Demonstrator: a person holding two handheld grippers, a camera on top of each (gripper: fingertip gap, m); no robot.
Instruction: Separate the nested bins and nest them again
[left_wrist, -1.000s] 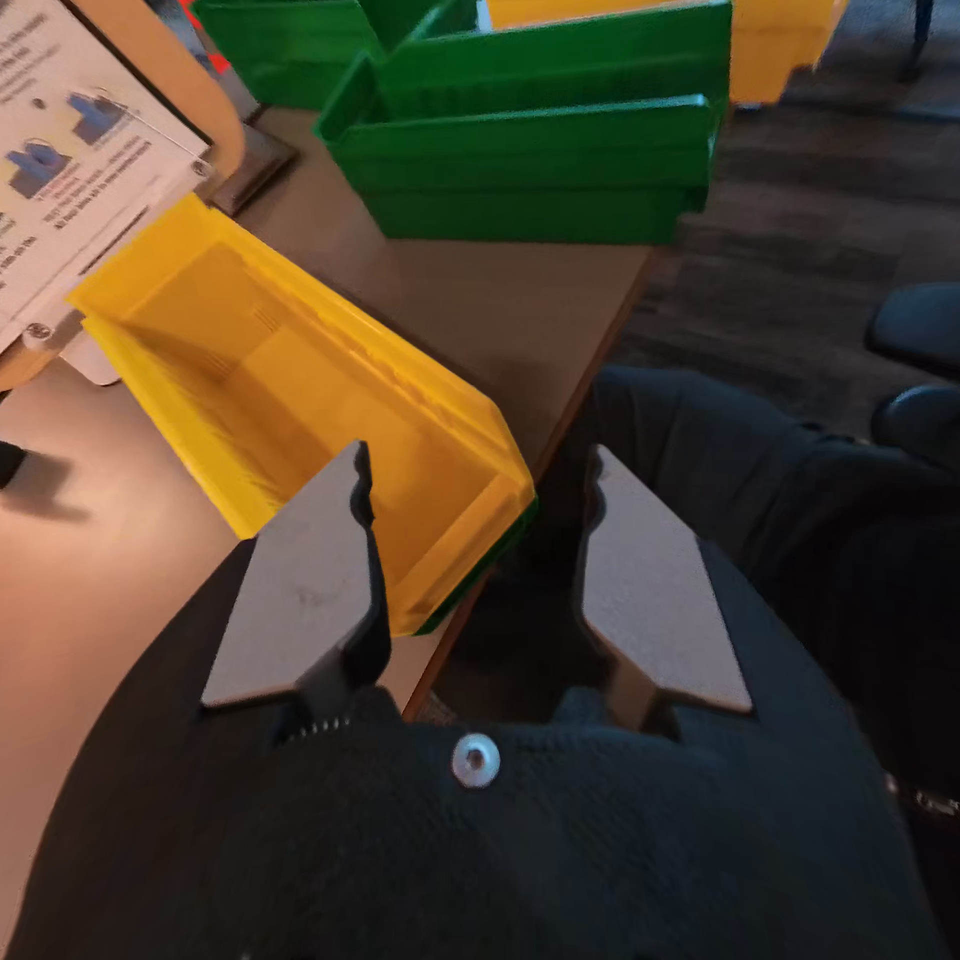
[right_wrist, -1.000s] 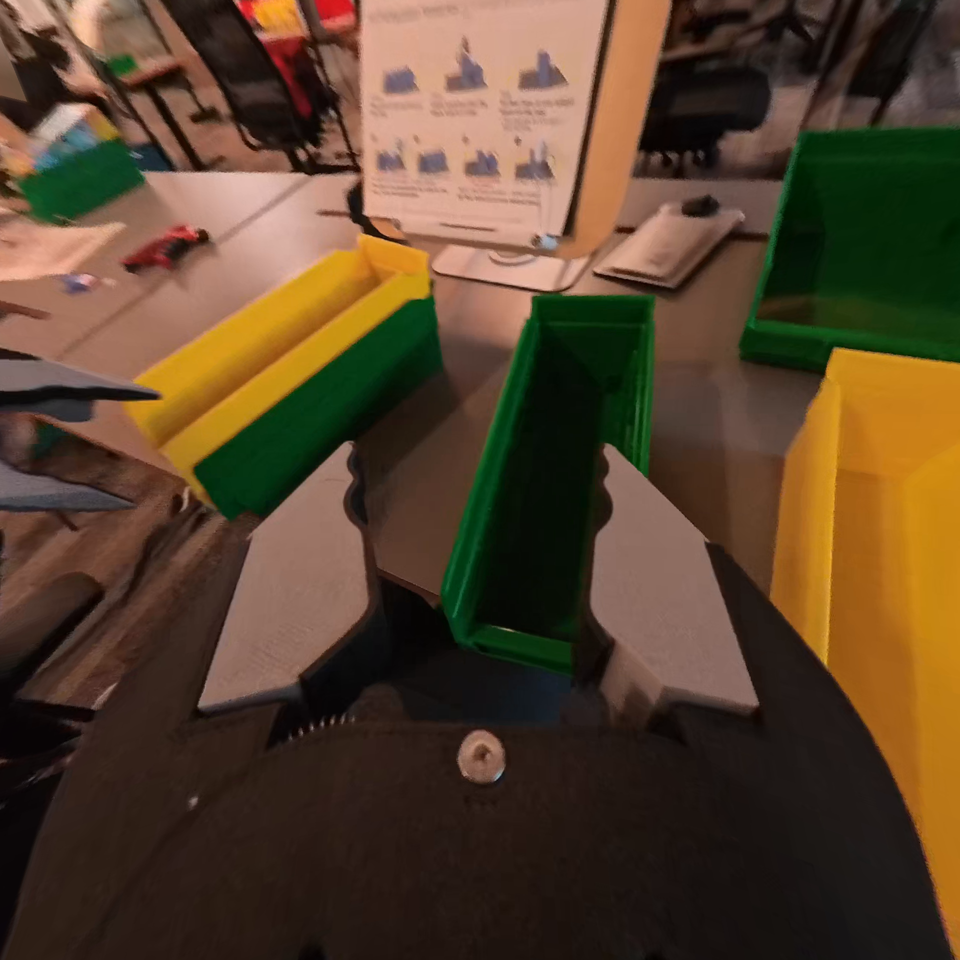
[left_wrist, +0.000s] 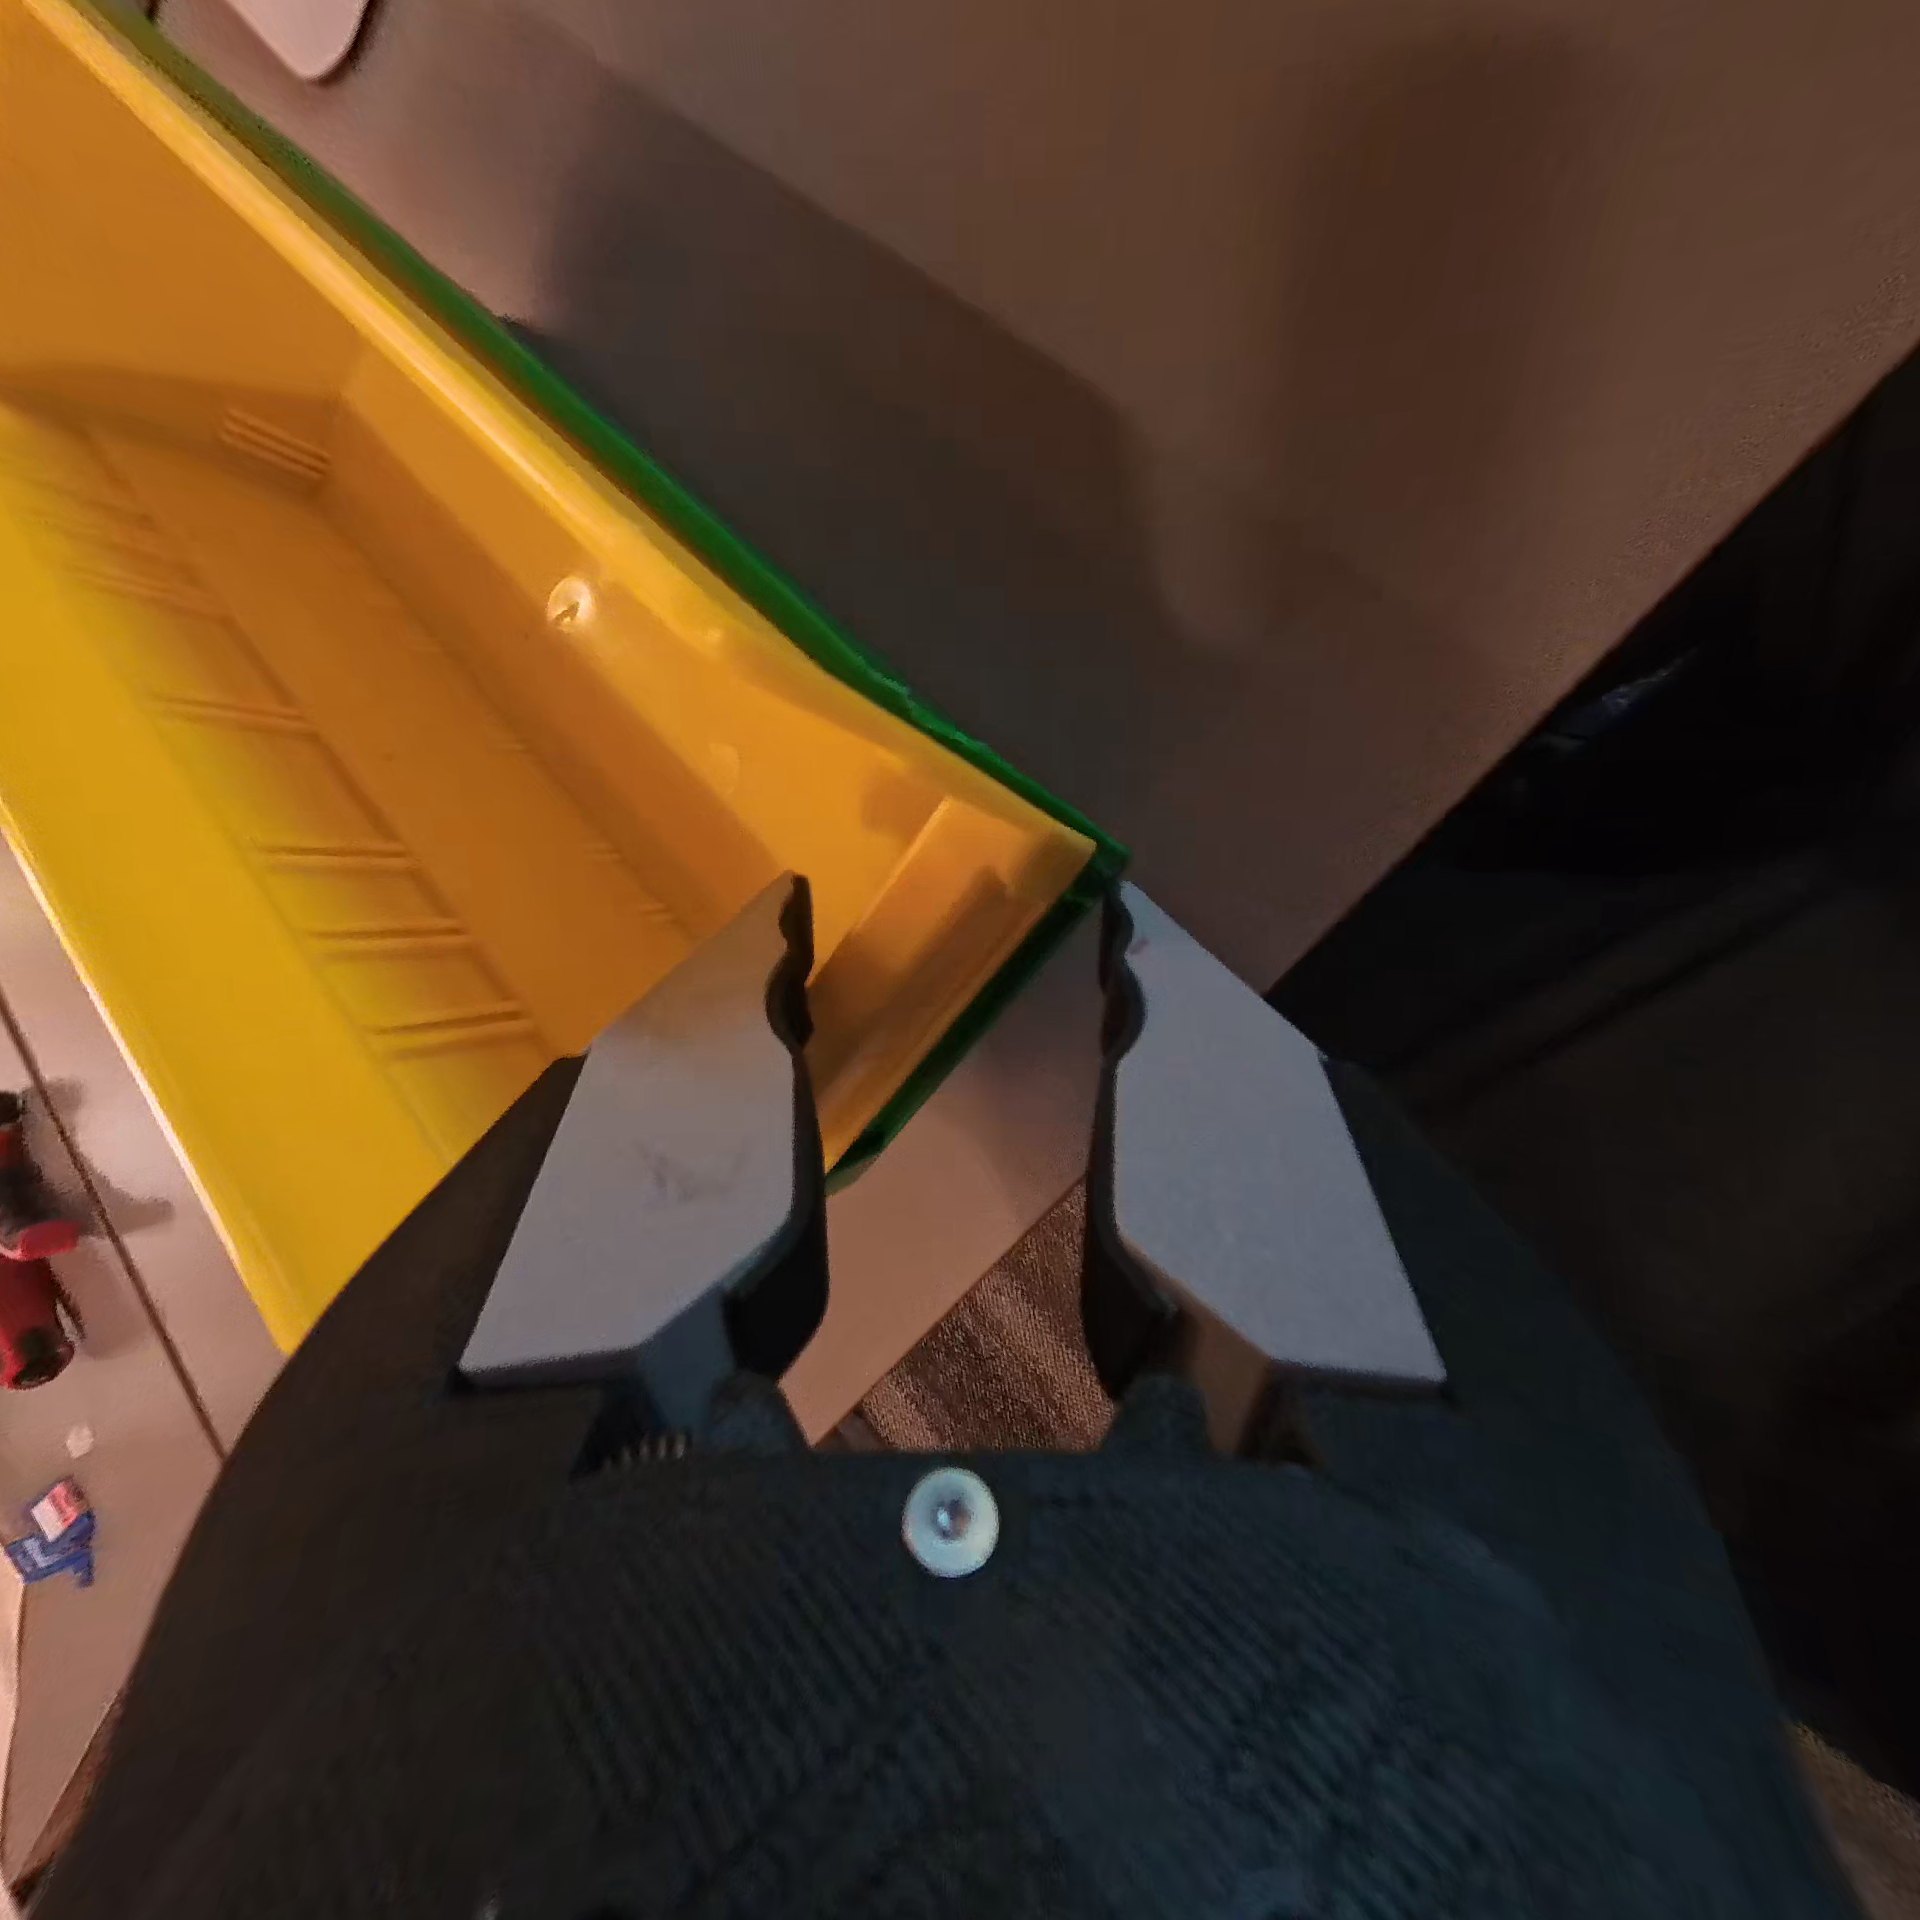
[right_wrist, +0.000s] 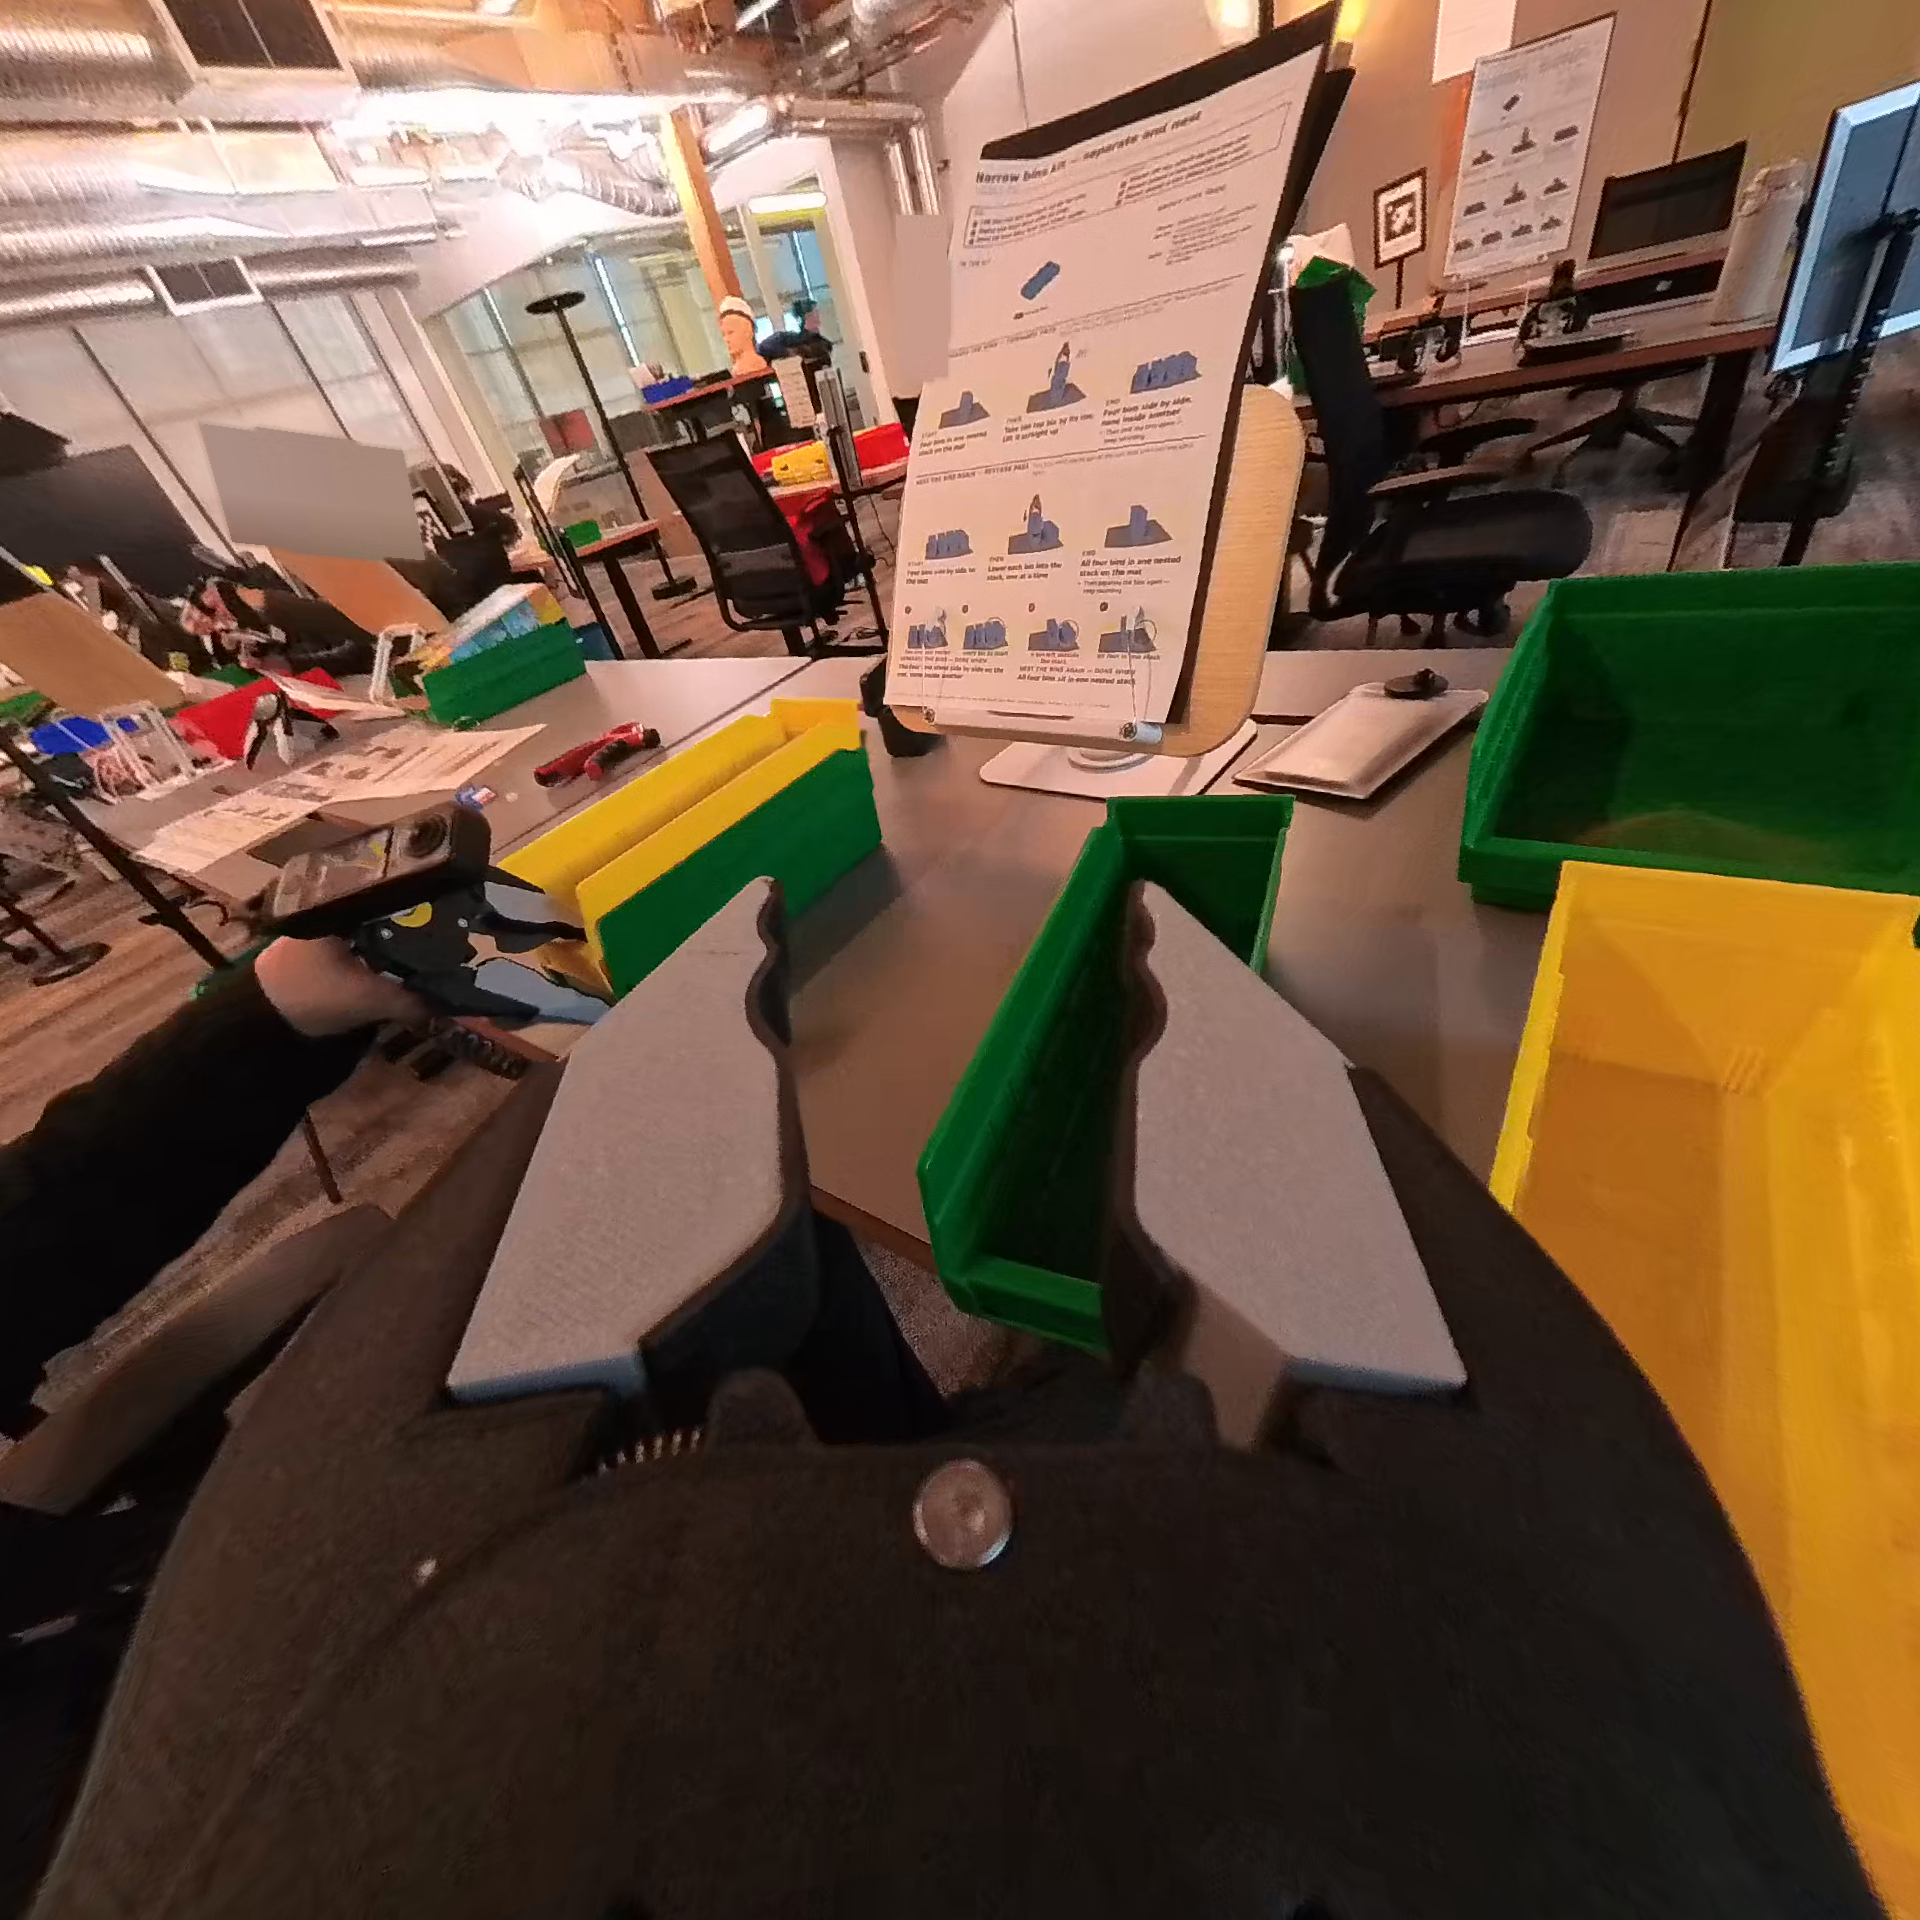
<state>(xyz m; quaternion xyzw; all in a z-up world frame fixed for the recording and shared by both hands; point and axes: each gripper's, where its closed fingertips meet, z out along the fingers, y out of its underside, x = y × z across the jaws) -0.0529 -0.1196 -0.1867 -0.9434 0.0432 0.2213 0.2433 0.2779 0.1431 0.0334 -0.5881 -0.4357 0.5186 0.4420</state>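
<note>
Straddling the yellow bin's (left_wrist: 312, 790) near end wall, your left claw (left_wrist: 951, 914) gapes (right claw (right_wrist: 956, 914) gapes too, idle): next, pinch and lift it from the green bin (left_wrist: 966, 1049).

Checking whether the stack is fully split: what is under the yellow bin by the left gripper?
A green bin sits under the yellow bin, nested around it; only its rim and near end show. Its inside is covered by the yellow bin. The yellow bin itself looks empty.

Bare table (right_wrist: 935, 883) lies between the nested yellow-green bins (right_wrist: 727, 831) and narrow green bin (right_wrist: 1091, 1039)
</note>
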